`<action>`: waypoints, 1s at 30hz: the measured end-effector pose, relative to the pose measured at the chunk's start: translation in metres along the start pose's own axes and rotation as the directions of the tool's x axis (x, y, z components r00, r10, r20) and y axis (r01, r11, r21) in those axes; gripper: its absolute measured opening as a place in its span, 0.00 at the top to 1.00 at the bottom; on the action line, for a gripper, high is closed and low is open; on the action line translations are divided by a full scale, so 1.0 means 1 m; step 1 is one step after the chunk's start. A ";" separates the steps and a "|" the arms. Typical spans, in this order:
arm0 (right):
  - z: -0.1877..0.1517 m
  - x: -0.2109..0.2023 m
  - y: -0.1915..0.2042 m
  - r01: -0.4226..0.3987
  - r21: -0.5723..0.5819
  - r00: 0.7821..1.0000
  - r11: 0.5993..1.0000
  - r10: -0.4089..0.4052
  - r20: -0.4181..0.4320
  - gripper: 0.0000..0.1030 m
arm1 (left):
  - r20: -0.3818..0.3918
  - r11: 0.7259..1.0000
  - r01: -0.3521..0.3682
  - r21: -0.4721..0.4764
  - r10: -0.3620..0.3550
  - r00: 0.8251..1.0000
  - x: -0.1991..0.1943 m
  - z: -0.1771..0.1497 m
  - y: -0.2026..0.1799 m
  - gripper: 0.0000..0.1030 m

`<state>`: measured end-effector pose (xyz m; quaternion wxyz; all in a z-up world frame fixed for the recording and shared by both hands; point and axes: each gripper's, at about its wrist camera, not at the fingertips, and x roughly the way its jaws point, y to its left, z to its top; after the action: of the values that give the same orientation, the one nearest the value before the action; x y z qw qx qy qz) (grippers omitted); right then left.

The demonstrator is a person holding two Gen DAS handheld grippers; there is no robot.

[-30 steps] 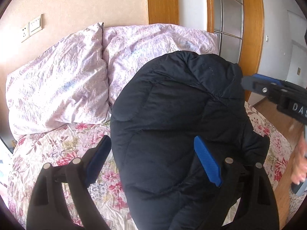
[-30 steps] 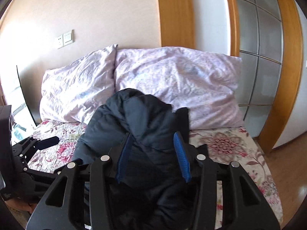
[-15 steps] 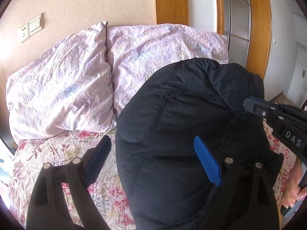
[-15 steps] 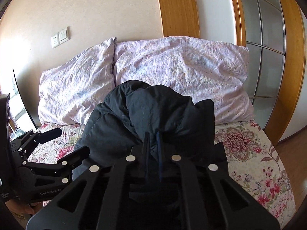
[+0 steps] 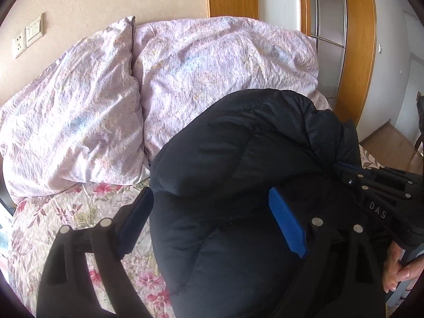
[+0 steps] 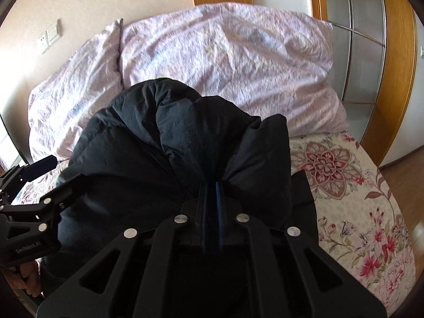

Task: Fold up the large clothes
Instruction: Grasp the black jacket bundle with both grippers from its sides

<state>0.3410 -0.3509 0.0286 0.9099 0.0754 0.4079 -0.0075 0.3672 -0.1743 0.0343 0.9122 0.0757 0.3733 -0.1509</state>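
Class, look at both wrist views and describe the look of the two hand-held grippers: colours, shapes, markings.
Both are matte black frames with triangular cut-outs and round silver rivets. The left hand-held gripper carries ribbed blue finger pads; the right hand-held gripper has the same blue strips. White lettering "DAS" marks the right one's side, and small white lettering the left's. No cables or sleeves show.

Left gripper: jaws spread wide, pointing downward, gripping nothing; one finger hangs over the black puffer jacket, the other just off its edge.
Right gripper: jaws pressed together, pinching a fold of the jacket's fabric between the blue pads, angled downward.
Right hand: fingers wrapped around the right gripper's handle, seen at the edge of the left wrist view.
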 end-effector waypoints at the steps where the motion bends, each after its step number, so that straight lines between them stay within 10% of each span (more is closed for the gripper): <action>1: -0.002 0.004 -0.001 0.001 0.000 1.000 1.000 -0.001 -0.010 0.94 | -0.005 1.000 0.002 0.003 -0.002 1.000 0.003 -0.001 -0.001 0.13; 30: -0.034 0.070 -0.020 -0.033 0.058 0.998 0.998 0.036 -0.052 0.96 | -0.020 0.999 -0.039 0.005 0.039 0.999 0.064 -0.033 -0.017 0.02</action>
<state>0.3609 -0.3626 -0.0484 0.8963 0.1086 0.4299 -0.0016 0.3831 -0.1960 -0.0347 0.9111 0.0866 0.3803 -0.1332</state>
